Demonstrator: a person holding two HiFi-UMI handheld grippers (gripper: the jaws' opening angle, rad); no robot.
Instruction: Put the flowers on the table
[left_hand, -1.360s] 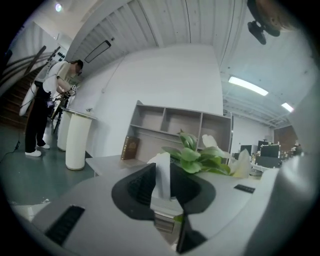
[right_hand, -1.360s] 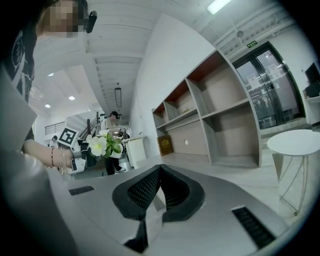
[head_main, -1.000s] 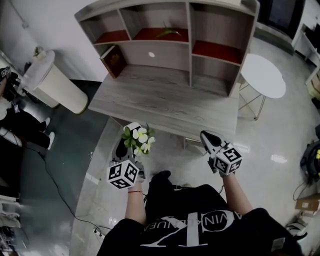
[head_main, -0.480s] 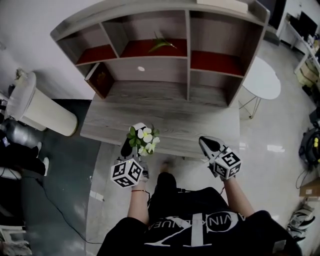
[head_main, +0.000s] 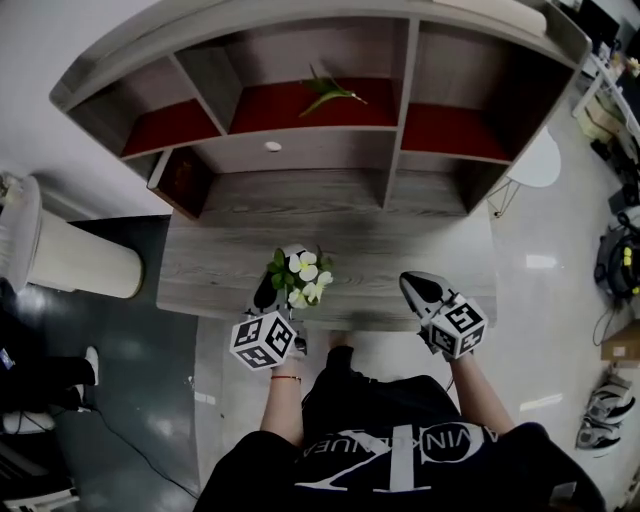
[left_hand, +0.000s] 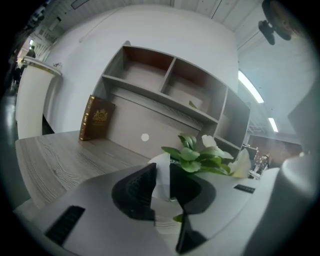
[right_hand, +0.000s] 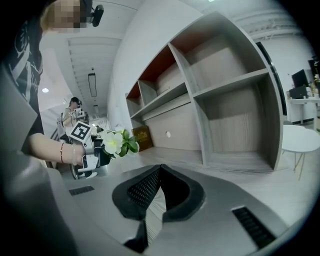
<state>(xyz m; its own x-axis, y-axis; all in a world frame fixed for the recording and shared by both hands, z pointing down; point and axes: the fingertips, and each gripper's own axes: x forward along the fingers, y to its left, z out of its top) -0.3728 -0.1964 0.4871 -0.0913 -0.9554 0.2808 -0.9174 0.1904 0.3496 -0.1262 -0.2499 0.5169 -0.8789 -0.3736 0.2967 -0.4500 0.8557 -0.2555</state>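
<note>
**Task item.** The bunch of white flowers with green leaves (head_main: 303, 280) sits in the lower middle of the head view, above the near edge of the grey wood-grain desk (head_main: 400, 250). It is not set down. No view shows whether its base clears the desktop or touches it.

**Left claw** (left_hand: 162, 175). The jaws are part-way open and pressed on the bunch's white base. Whether that base is a pot or a wrap cannot be told. The blooms and leaves spread to the right of the jaws in the left gripper view.

**Right claw** (right_hand: 159, 172). The jaws are closed tip to tip with nothing between them. It hangs over the desk's near edge, well apart from the flowers.

**Hazards, as judged:**
- Release near the front edge. The flowers are at the desk's near rim, so a base set down here could overhang and tip to the floor.
- Early release. If the jaws open before the base rests flat, the bunch drops and may roll.
- Off-centre load. The foliage leans to one side of the grip, so the bunch may topple that way once freed.
- Withdrawal. Jaws pulled back while brushing the base could drag it toward the edge.
- No support. The right claw is shut and too distant to steady a fall.

The grey shelf unit with red-lined compartments (head_main: 400, 130) and the brown book (head_main: 180, 180) at the desk's far side are far enough away to pose no risk.
</note>
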